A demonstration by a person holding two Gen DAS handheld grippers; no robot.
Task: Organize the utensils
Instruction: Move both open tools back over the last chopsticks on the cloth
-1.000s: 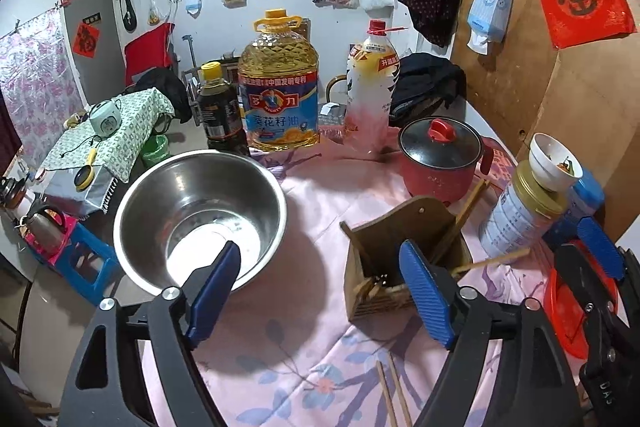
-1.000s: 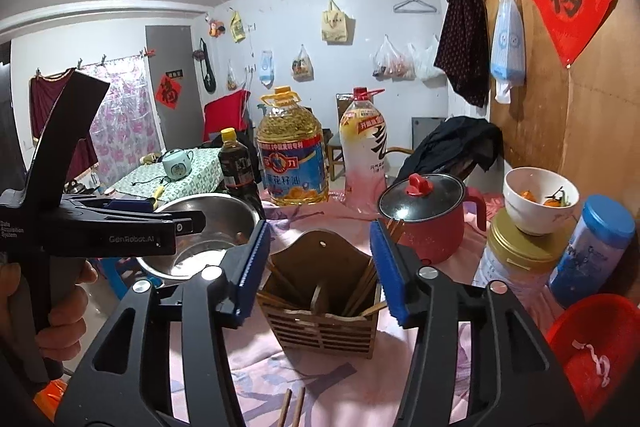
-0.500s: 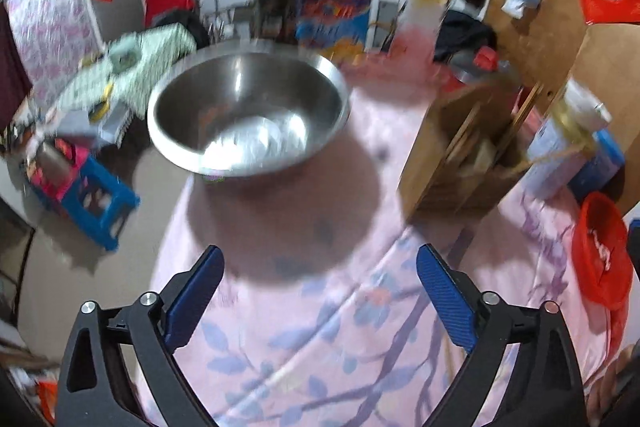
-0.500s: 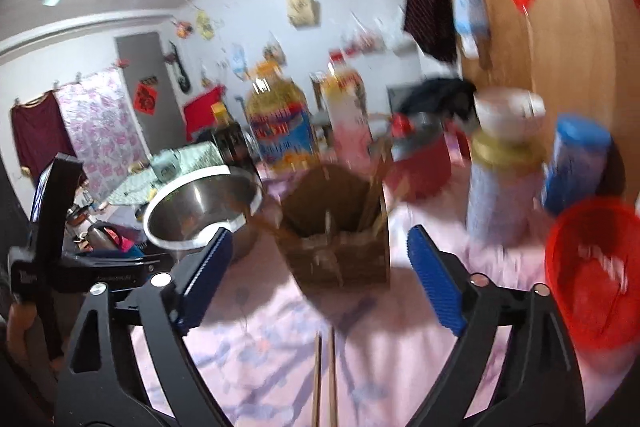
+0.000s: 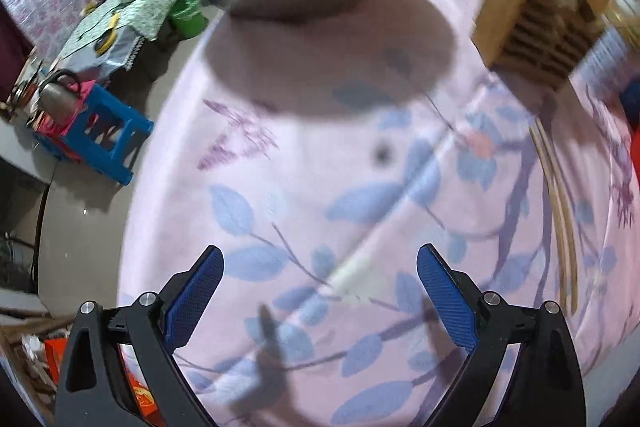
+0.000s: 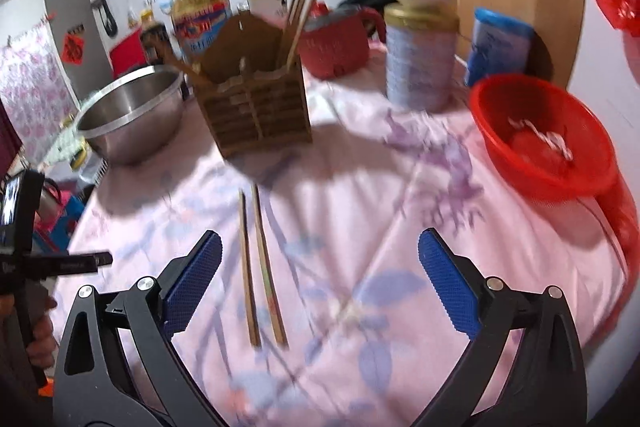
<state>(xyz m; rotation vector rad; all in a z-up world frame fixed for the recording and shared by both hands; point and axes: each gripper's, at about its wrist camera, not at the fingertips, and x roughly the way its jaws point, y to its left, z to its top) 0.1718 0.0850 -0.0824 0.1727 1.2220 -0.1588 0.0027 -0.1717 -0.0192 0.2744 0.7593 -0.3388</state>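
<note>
Two wooden chopsticks (image 6: 258, 267) lie side by side on the pink floral tablecloth (image 6: 360, 219), just in front of the wooden utensil holder (image 6: 256, 107), which has several sticks standing in it. My right gripper (image 6: 320, 279) hovers over the near ends of the chopsticks. Its jaws are opening and nothing is between the pads. My left gripper (image 5: 320, 291) points steeply down at bare cloth, open and empty. In its view the chopsticks (image 5: 560, 219) lie far right and the holder (image 5: 536, 23) sits at upper right.
A steel bowl (image 6: 132, 115) stands left of the holder. A red pot (image 6: 332, 43), a tin can (image 6: 420, 67), a blue jar (image 6: 500, 47) and a red basket (image 6: 540, 143) crowd the right. The table's left edge (image 5: 160, 147) drops to a blue stool (image 5: 100, 139).
Both grippers have sunk toward the table and tipped downward. Both sets of jaws have spread wider. The chopsticks now lie just ahead of the right gripper's jaws.
</note>
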